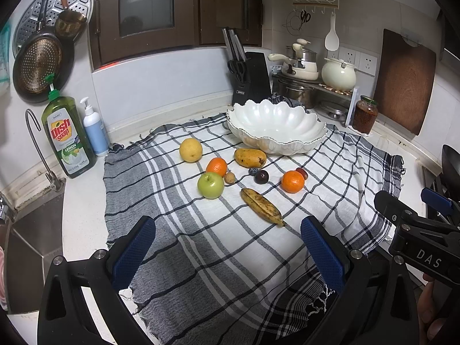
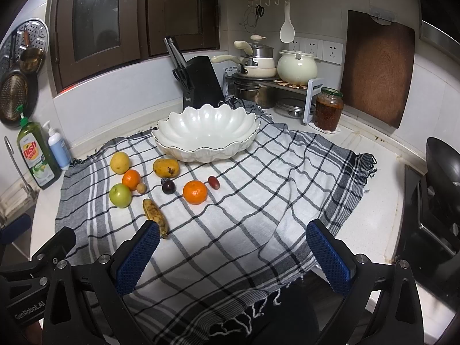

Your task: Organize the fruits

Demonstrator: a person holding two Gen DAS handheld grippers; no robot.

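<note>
Fruits lie on a checked cloth (image 1: 218, 253) in front of an empty white scalloped bowl (image 1: 276, 128) (image 2: 205, 136): a yellow lemon (image 1: 190, 149), a mango (image 1: 250, 157), two oranges (image 1: 216, 166) (image 1: 292, 181), a green apple (image 1: 210, 185), a spotted banana (image 1: 262, 206), a dark plum (image 1: 261, 177) and several small fruits. In the right wrist view the banana (image 2: 155, 215) lies just beyond the left fingertip. My left gripper (image 1: 227, 256) is open and empty above the cloth's near part. My right gripper (image 2: 233, 256) is open and empty, nearer the cloth's right side.
A sink (image 1: 31, 247) and tap sit at the left, with a dish soap bottle (image 1: 67, 138) and a pump bottle (image 1: 93, 129). A knife block (image 1: 250, 77), pots (image 1: 304, 69), a jar (image 1: 364, 114) and a cutting board (image 1: 405, 80) stand at the back. A stove with a dark pan (image 2: 442, 166) is at the right.
</note>
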